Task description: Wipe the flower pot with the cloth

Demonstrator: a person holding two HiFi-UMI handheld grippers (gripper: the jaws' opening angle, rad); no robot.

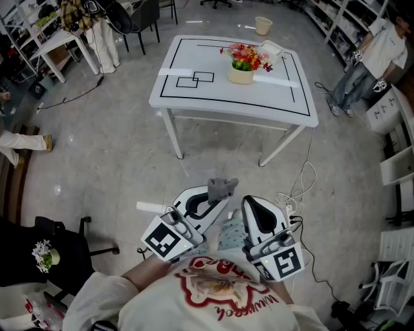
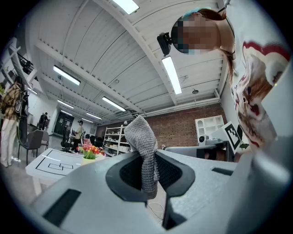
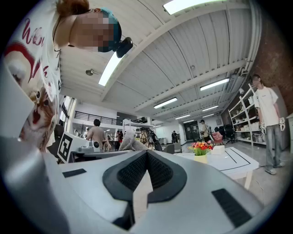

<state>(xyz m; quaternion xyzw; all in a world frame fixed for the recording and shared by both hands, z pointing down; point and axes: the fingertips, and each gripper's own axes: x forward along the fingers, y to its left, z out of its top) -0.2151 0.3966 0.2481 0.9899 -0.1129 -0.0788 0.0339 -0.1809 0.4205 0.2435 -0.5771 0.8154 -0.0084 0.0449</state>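
Observation:
A cream flower pot [image 1: 240, 75] with red and yellow flowers stands on the white table [image 1: 194, 97] far ahead; it also shows small in the left gripper view as the pot [image 2: 88, 160] and in the right gripper view as the pot [image 3: 200, 158]. My left gripper [image 1: 220, 194] is held close to the body, shut on a grey knitted cloth [image 1: 222, 188] that sticks up between its jaws, the cloth [image 2: 144, 151]. My right gripper [image 1: 249, 205] is beside it, shut with nothing between its pads [image 3: 137, 171].
A white box [image 1: 272, 49] lies on the table behind the pot. A cream bucket [image 1: 262, 25] stands on the floor beyond. A person [image 1: 372, 61] stands at the right by shelves. White cables [image 1: 301, 184] trail on the floor. A chair [image 1: 139, 19] stands at the back left.

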